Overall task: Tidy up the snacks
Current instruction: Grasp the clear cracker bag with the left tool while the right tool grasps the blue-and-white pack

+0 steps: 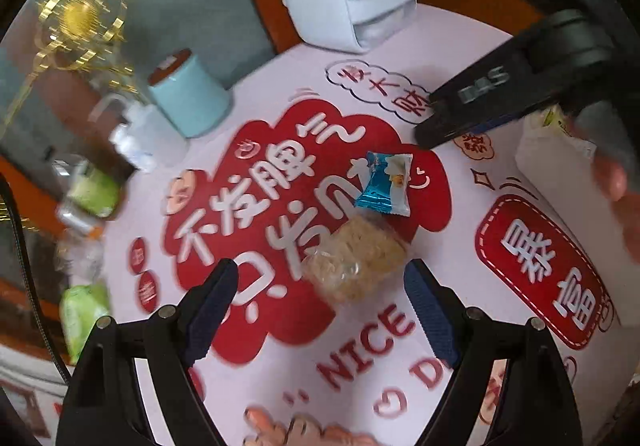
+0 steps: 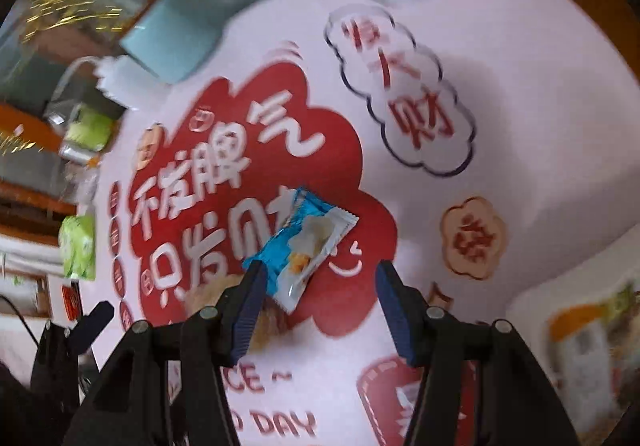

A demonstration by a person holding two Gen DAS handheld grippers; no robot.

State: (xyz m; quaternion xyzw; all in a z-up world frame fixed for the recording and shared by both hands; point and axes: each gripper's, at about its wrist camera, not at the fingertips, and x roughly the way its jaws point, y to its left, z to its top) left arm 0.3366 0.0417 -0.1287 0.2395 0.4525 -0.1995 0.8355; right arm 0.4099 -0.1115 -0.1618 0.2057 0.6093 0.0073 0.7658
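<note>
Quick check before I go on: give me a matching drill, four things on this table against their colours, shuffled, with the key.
Things:
1. snack packet
2. noodle block
3. cup
4. pouch at the table edge

Colours:
A. pale yellow
B. light green
C. blue and white
D. pale teal

Pairs: 1-C, 2-A, 3-D, 4-B
</note>
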